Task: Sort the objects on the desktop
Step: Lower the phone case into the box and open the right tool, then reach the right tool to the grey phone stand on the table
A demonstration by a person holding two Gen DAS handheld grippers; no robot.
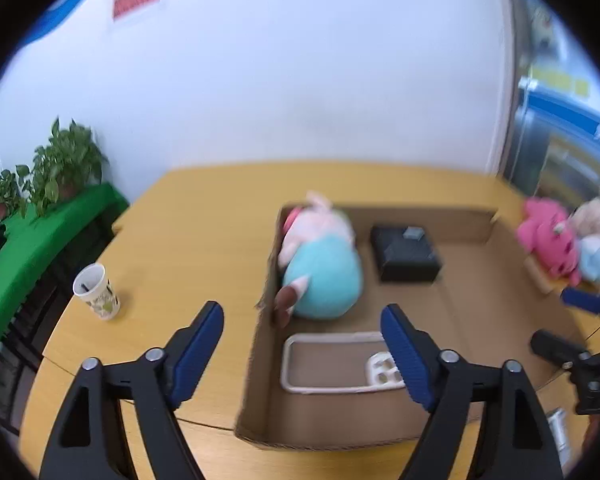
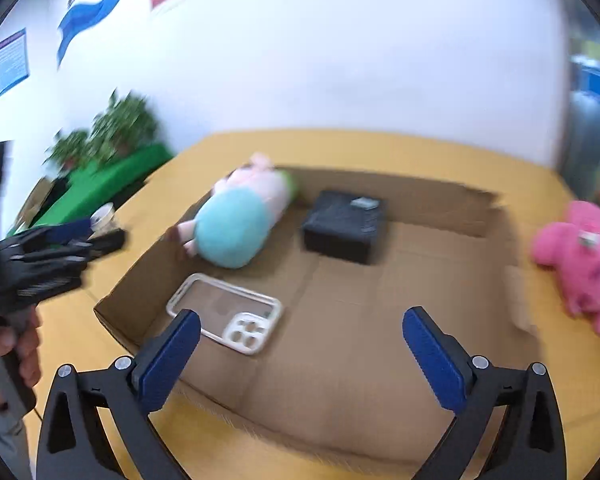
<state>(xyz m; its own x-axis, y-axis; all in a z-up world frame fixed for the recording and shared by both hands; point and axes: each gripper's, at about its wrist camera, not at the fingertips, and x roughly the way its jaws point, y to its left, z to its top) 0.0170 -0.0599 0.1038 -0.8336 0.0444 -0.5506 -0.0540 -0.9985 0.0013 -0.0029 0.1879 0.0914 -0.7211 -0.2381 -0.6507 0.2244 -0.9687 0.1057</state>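
Yellow table; cardboard box low-walled; both grippers spread wide, empty.

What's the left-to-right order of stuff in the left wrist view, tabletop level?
Potted plants → paper cup → pig plush in teal → black box → pink plush. Phone case left out: it sits below the plush and box, overlapping both.

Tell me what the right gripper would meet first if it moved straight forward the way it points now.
Probably the bare floor of the cardboard box, between the black box and the phone case. The right gripper is open and empty; depth is uncertain.
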